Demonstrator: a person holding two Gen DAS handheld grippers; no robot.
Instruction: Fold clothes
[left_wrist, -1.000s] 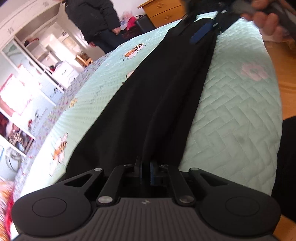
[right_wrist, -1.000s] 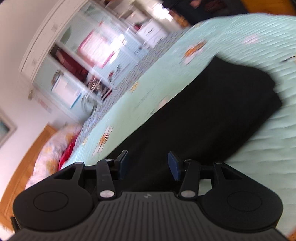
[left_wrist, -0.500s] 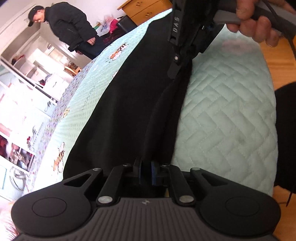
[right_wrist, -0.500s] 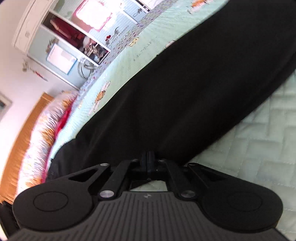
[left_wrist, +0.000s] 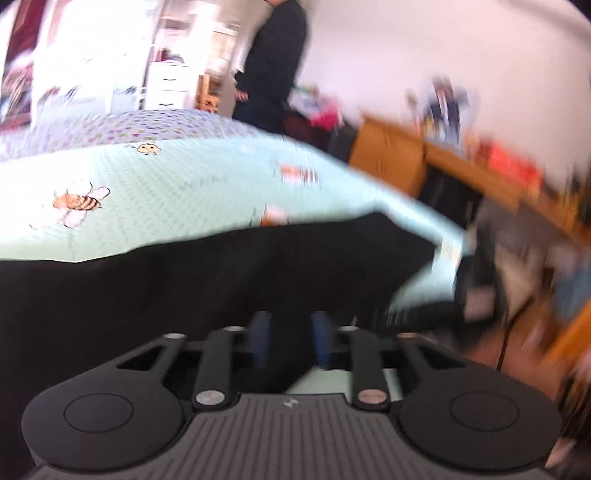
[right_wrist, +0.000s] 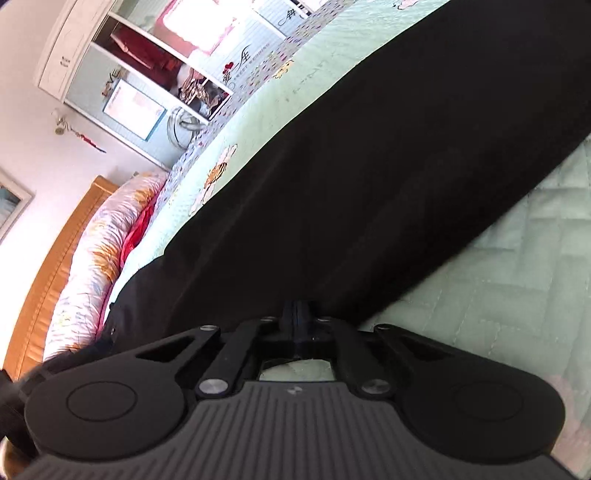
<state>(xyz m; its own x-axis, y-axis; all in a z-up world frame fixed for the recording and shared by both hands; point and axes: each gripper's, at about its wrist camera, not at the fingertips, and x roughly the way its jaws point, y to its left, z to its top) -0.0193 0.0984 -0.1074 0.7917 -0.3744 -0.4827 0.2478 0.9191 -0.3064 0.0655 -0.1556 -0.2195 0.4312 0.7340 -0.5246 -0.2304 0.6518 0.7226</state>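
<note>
Black garment (right_wrist: 369, 166) lies flat along the mint quilted bed (right_wrist: 517, 295). Right gripper (right_wrist: 300, 314): jaws pinched on its near edge. Left gripper (left_wrist: 290, 343): jaws apart above the cloth, frame blurred.

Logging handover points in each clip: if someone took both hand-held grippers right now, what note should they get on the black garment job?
Left hand-held gripper: open, holding nothing, just above the near edge of the black garment; that view is blurred.
Right hand-held gripper: shut on the garment's edge.
Garment lies as a long strip along the mint quilted bedspread.
Done: it looks folded lengthwise, though layers are hard to tell.
Left: probably re-grip with the left and fold it across its length.
</note>
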